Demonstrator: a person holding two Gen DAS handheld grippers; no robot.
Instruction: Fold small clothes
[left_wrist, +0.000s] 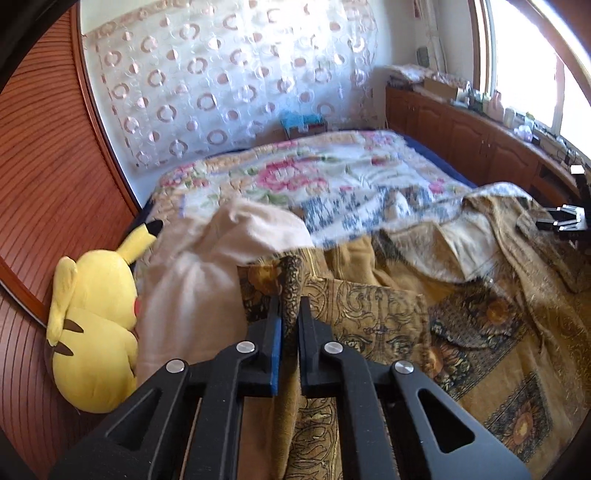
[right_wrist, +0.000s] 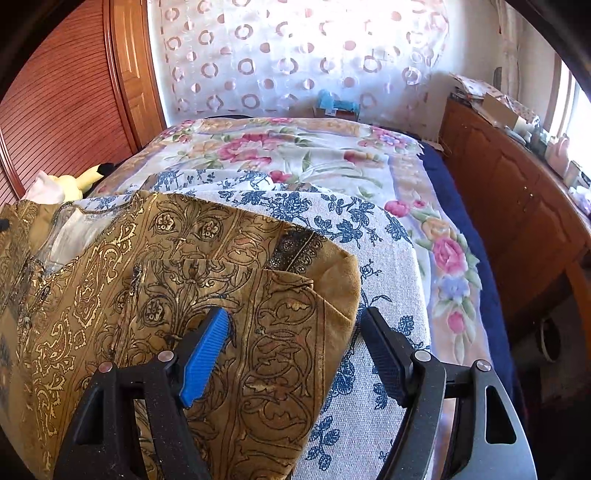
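A golden-brown garment (left_wrist: 388, 306) with dark paisley and scroll print lies rumpled across the bed. My left gripper (left_wrist: 289, 306) is shut on a raised fold of it, and the pinched cloth stands up between the pads. In the right wrist view the same garment (right_wrist: 207, 236) lies partly folded over itself, with its rounded edge on a white cloth printed with blue flowers (right_wrist: 369, 236). My right gripper (right_wrist: 293, 314) stands open just above that edge; the blue-padded finger (right_wrist: 207, 347) is over the garment and the other finger over the white cloth. It grips nothing.
A yellow plush toy (left_wrist: 92, 332) lies at the bed's left side beside a cream cloth (left_wrist: 192, 280). A floral bedspread (right_wrist: 295, 147) covers the far half. A wooden cabinet (right_wrist: 517, 206) with clutter runs along the right, and a slatted wardrobe (left_wrist: 44, 177) stands on the left.
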